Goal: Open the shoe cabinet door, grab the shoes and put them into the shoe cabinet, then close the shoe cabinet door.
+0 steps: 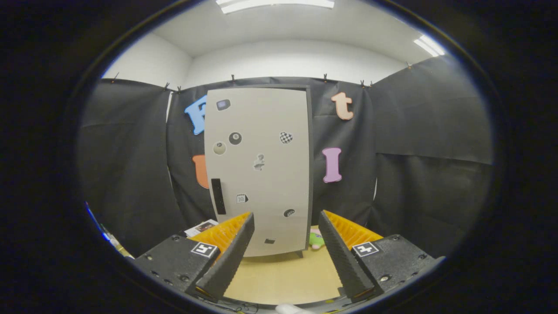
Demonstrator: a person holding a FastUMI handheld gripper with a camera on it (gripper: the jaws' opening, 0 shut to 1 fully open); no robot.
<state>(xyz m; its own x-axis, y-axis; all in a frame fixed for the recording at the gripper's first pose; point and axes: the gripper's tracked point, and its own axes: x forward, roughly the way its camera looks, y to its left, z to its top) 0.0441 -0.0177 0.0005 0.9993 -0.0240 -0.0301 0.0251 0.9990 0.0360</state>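
Note:
The shoe cabinet (261, 170) stands straight ahead, beyond my fingers, on a tan floor. Its pale grey door is shut and carries several small stickers. A dark vertical handle (218, 196) sits low on the door's left side. My gripper (285, 222) is open, its two fingers spread wide with nothing between them, some way short of the cabinet. A small green and pink soft thing (317, 240) lies on the floor by the cabinet's lower right corner, partly hidden by my right finger.
Black cloth walls (414, 152) close the booth behind and on both sides of the cabinet. A flat printed card or box (201, 226) lies on the floor left of the cabinet. Bare tan floor (283, 274) stretches between my fingers and the cabinet.

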